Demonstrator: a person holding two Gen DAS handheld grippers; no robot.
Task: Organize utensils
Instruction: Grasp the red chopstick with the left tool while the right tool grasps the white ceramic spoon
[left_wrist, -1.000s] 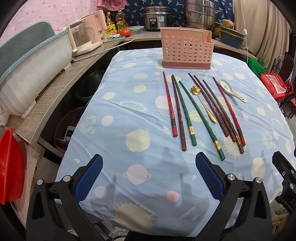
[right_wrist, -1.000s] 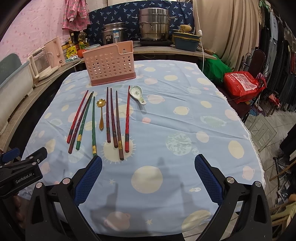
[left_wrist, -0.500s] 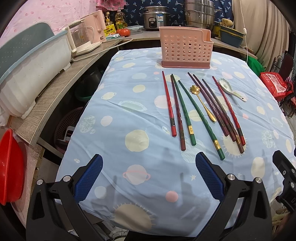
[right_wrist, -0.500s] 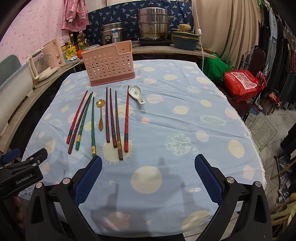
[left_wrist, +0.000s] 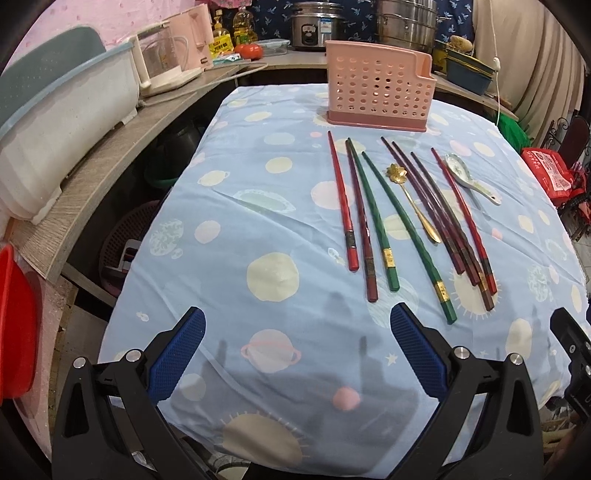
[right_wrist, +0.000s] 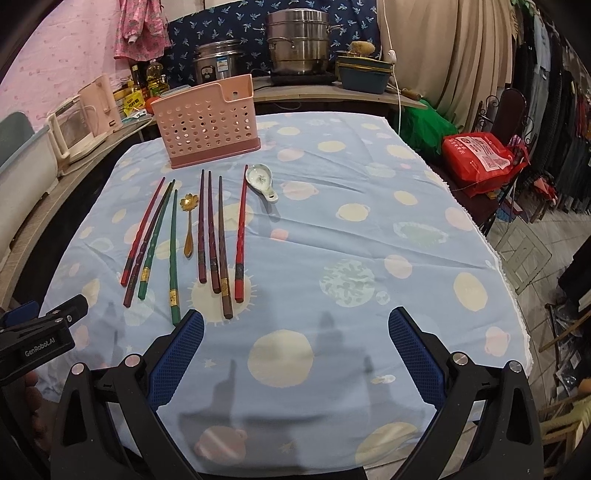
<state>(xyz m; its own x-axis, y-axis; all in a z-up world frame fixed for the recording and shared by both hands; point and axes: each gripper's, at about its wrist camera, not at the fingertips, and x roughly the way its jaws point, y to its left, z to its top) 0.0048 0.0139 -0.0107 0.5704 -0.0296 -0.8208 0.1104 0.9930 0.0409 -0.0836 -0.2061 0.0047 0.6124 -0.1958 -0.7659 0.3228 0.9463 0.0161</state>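
Observation:
Several chopsticks, red, green and dark brown, lie side by side on the blue tablecloth, pointing at a pink perforated utensil holder behind them. Among them rests a gold flower spoon; a white ceramic spoon lies to their right. My left gripper hovers open near the table's front edge, short of the chopstick ends. The right wrist view shows the same chopsticks, holder and ceramic spoon. My right gripper is open, nothing between its fingers.
A wooden counter runs along the left with a white tub and a kettle. Pots and a rice cooker stand behind the table. A red bag sits at the right, beyond the table edge. The other gripper shows at the lower left.
Both views have crept slightly forward and down toward the table; the utensils and holder have not moved, and both grippers stay open.

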